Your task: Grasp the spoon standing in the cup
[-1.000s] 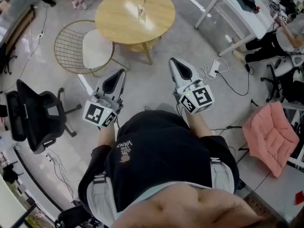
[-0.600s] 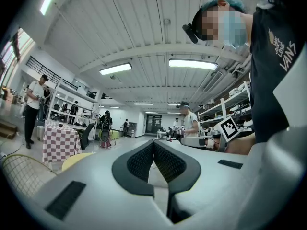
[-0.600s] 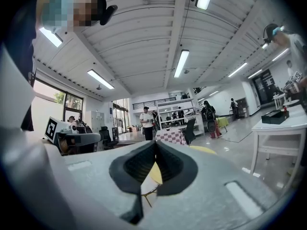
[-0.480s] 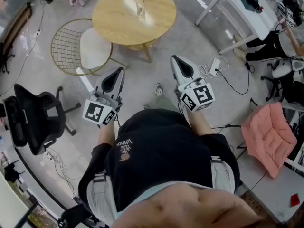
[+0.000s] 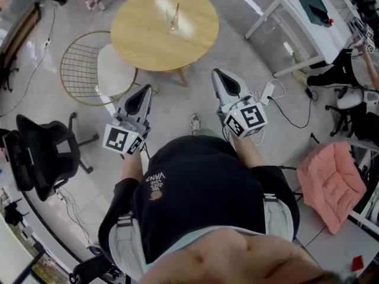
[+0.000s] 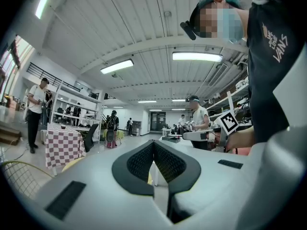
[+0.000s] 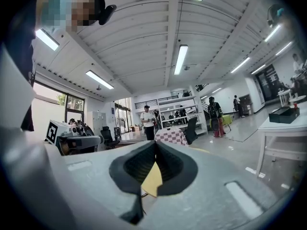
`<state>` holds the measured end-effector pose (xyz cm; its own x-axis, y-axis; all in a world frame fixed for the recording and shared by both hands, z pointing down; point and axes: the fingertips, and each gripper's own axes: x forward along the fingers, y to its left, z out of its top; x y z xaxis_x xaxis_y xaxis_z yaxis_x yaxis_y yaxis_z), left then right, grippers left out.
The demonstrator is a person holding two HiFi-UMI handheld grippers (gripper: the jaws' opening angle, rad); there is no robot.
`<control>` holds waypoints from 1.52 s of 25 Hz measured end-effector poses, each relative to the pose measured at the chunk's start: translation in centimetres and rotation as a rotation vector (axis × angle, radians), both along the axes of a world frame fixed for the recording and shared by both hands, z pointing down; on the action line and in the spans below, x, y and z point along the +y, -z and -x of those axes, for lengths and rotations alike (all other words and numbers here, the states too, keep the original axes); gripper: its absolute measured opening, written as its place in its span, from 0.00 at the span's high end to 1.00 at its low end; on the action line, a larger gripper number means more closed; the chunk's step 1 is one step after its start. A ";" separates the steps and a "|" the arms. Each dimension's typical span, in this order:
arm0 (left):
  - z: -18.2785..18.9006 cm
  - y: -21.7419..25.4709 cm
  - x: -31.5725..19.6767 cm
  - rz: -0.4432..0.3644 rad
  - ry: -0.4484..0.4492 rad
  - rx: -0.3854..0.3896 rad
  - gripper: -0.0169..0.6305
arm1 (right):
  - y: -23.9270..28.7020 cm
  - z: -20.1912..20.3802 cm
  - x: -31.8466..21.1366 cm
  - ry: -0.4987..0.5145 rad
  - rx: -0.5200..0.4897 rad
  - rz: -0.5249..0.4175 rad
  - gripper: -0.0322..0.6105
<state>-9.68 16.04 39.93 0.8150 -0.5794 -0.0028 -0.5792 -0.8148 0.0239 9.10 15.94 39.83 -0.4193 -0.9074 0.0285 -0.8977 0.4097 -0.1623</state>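
A clear glass cup (image 5: 172,20) with a thin spoon (image 5: 176,12) leaning in it stands on the round wooden table (image 5: 148,40) at the top of the head view. Both grippers are held low in front of the person's body, well short of the table. The left gripper (image 5: 148,90) is shut and holds nothing. So is the right gripper (image 5: 216,74), whose tips point towards the table's right edge. In the left gripper view the left gripper (image 6: 153,143) shows its tips touching. In the right gripper view the right gripper (image 7: 156,143) frames a yellow sliver of tabletop (image 7: 152,180). Neither gripper view shows the cup.
A gold wire chair with a white seat (image 5: 112,70) stands left of the table. A black office chair (image 5: 41,152) is at the far left, a white desk (image 5: 314,16) at the upper right, and a pink cushion (image 5: 331,182) at the right. Cables (image 5: 266,90) lie on the floor.
The person has stepped towards the table, which sits lower and nearer in the head view. A shoe has come into sight. Both grippers stay shut and keep their places.
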 end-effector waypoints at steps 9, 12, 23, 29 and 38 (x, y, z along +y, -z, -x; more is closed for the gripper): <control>-2.4 -0.5 -4.5 0.005 0.075 -0.006 0.98 | -1.0 -2.8 -5.2 0.061 -0.001 0.018 0.95; -2.7 -0.7 -5.5 0.010 0.107 -0.002 0.98 | -1.1 -3.4 -6.6 0.088 0.004 0.018 0.95; -2.8 -2.4 -7.9 0.066 0.172 0.004 0.98 | -2.4 -3.2 -10.3 0.147 -0.019 0.038 0.95; -2.0 -3.0 -9.9 0.080 0.165 0.006 0.98 | -2.9 -2.4 -12.4 0.133 -0.016 0.044 0.95; -0.6 -3.0 -14.7 0.086 0.092 0.011 0.98 | -2.3 -0.7 -16.4 0.079 -0.004 0.031 0.95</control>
